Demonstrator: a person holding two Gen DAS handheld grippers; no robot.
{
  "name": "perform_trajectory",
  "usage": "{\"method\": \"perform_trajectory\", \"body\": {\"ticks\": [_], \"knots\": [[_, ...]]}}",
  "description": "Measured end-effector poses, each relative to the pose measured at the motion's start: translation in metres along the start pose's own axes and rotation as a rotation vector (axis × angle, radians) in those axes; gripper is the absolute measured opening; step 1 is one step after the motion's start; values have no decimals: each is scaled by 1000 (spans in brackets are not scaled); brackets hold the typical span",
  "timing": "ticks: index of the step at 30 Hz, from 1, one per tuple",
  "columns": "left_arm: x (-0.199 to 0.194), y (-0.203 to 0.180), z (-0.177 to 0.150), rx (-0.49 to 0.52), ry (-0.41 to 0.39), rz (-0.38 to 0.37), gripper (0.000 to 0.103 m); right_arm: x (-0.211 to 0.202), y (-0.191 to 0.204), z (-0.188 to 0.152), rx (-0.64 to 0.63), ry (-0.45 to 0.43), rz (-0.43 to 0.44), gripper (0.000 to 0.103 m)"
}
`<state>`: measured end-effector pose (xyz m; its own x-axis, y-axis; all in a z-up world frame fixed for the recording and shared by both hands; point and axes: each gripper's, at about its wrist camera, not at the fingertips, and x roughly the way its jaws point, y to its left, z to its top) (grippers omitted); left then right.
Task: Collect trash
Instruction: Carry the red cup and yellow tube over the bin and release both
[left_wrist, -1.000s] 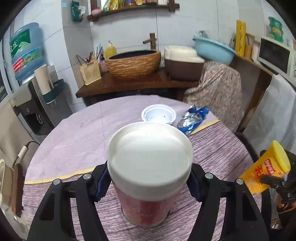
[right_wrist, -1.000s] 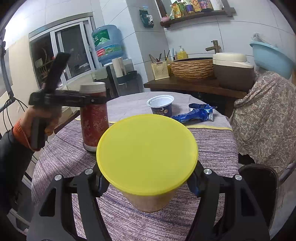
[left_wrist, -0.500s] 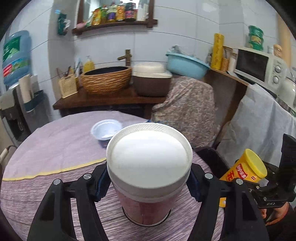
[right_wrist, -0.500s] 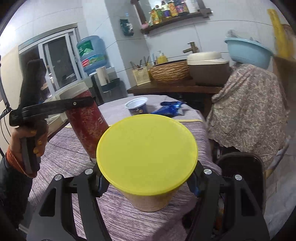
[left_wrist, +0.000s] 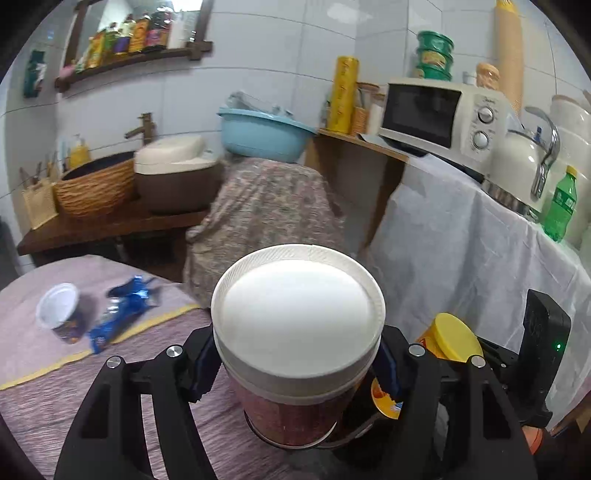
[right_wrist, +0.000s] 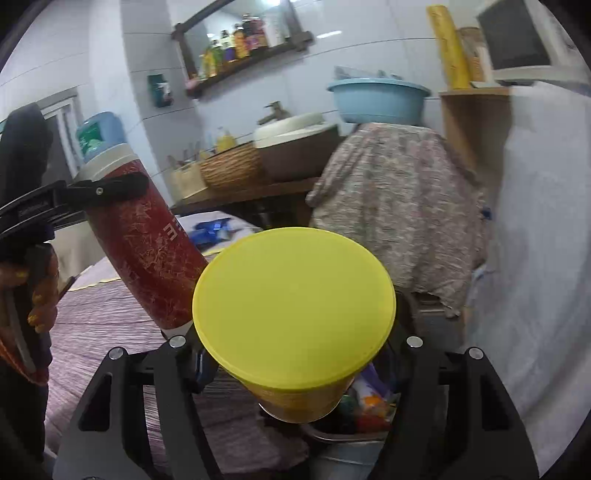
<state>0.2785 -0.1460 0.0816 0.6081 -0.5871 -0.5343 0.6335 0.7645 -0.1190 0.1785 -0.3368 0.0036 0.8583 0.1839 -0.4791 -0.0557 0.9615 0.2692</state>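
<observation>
My left gripper is shut on a red canister with a white lid, held tilted above the table's right edge; it also shows in the right wrist view. My right gripper is shut on a yellow-lidded canister, held over a trash bin with wrappers inside; that canister shows in the left wrist view. A white cup and a blue wrapper lie on the table.
The round table has a purple cloth. A cloth-covered chair stands behind it. A white-draped counter holds a microwave and a green bottle. A wooden shelf carries a wicker basket.
Both grippers have swung right with their canisters, off the table middle toward its right edge. The yellow canister now hangs over the trash bin; the red one has tilted.
</observation>
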Motion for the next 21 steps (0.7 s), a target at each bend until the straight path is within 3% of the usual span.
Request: {"method": "perform_trajectory", "body": {"ticks": [9,21], "knots": [[98,-41,-27,-38,154,-5,67,-2,-69,-24,81,23,-120,66],[223,-41,-103,-112,385,102,67,3,-123,-54,167,63,-164,66]]}}
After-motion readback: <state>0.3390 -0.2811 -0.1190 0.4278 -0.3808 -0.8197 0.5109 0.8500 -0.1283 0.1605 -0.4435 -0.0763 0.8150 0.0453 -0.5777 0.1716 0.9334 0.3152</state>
